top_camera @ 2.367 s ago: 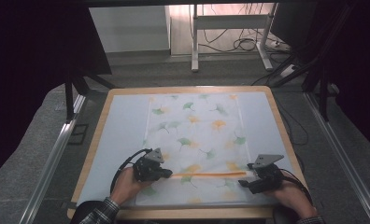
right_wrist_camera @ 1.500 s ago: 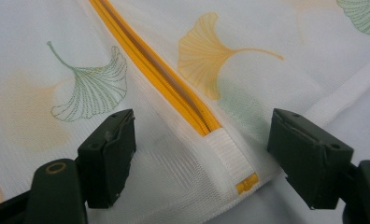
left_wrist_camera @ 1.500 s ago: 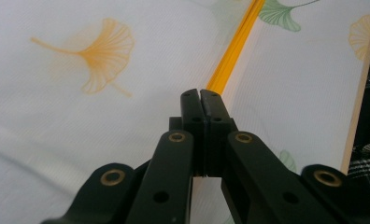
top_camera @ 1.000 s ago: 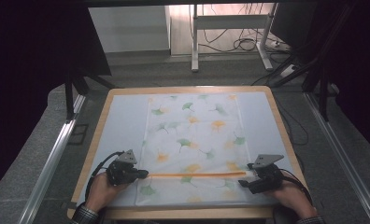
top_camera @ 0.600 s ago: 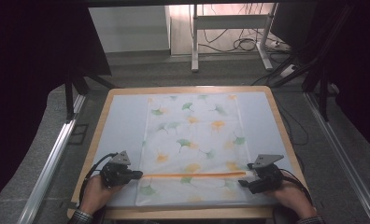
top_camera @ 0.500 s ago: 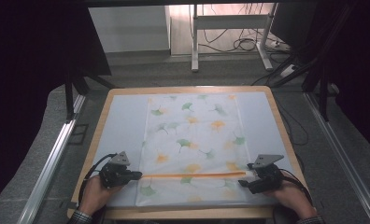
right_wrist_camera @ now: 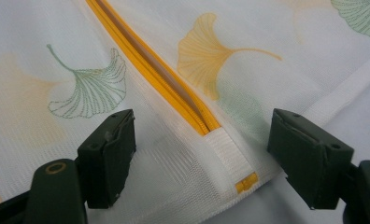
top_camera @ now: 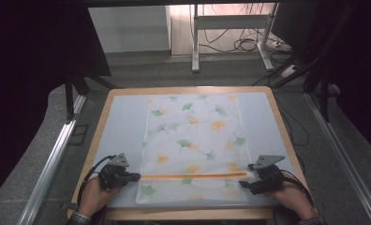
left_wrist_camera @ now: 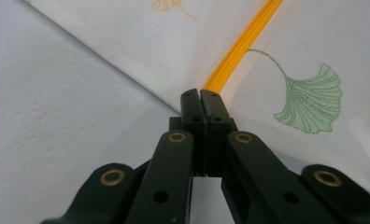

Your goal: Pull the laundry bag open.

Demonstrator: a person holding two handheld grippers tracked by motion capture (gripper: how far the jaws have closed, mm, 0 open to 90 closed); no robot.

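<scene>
My left gripper (left_wrist_camera: 201, 95), jaws pressed together, sits at the left end of the orange zipper (top_camera: 193, 176) on the mesh bag (top_camera: 193, 140), which lies flat on the table (top_camera: 122, 117). Whether it pinches the pull I cannot tell. My right gripper (right_wrist_camera: 202, 158) straddles the other end with jaws spread, where the zipper gapes unzipped, so closing it looks mostly ahead.

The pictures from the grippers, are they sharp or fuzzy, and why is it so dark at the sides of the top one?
Left gripper view: the left gripper looks sharp at its tips, and the orange zipper goes soft farther away. Right gripper view: the mesh bag is crisp and evenly lit, without glare. High view: the table is softly lit, black curtains darken both sides, and a bright patch glows on the floor behind.
</scene>
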